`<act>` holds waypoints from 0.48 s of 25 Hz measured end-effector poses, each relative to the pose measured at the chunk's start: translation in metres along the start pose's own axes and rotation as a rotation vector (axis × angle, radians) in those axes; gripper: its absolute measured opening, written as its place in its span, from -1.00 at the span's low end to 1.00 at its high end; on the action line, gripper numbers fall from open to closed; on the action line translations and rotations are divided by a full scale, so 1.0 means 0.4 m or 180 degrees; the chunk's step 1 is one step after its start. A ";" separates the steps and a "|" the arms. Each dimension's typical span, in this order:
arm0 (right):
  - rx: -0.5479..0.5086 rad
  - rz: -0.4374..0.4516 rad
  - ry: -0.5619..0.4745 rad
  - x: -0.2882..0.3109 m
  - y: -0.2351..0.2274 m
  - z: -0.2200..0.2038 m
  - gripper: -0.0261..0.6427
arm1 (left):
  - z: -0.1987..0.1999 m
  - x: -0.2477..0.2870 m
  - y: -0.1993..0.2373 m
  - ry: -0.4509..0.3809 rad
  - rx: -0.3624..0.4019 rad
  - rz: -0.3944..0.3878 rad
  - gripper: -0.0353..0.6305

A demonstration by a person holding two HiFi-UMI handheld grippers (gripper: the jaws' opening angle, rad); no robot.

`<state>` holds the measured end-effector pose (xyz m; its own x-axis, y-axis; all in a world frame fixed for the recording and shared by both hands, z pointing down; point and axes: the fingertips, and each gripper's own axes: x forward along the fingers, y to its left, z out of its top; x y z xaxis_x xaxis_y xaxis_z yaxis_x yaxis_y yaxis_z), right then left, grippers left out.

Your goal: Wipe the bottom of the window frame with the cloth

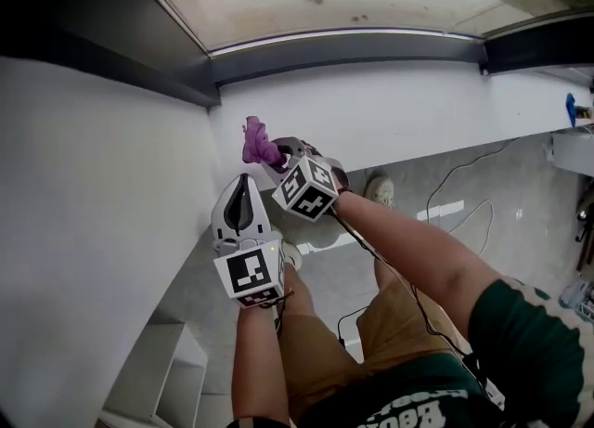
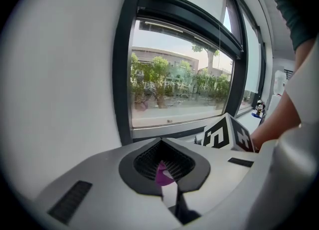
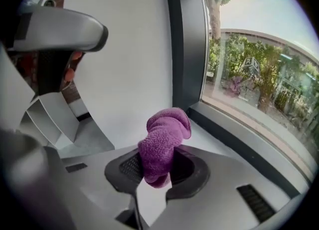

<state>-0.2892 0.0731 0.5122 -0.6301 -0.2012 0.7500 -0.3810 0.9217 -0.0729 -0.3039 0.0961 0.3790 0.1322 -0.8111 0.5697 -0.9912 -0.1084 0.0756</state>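
Pinching the cloth point(image 3: 162, 139) in my right hand-held gripper point(image 3: 155, 174); the frame's bottom rail point(image 1: 353, 49) runs crosswise just ahead.

The cloth point(image 3: 164, 141) is purple, window frame point(image 1: 343, 50) dark grey

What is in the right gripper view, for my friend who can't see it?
The right gripper pinches a bunched purple cloth between its jaws, in front of a white sill. A dark window frame runs along the sill, with green trees outside the glass.
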 end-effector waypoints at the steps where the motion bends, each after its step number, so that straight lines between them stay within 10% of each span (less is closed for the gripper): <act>1: -0.0004 0.0010 -0.0033 -0.036 0.002 0.020 -0.63 | 0.023 -0.014 -0.020 0.0007 0.0014 -0.0030 -0.87; 12: 0.0166 -0.0378 -0.0566 -0.452 -0.098 0.237 -0.63 | 0.303 -0.121 -0.165 -0.0228 0.0230 -0.0180 -0.87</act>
<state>-0.2244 0.0418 0.3170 -0.6864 -0.3668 0.6279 -0.4913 0.8705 -0.0285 -0.2450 0.0726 0.2472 0.1902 -0.8413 0.5060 -0.9799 -0.1942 0.0454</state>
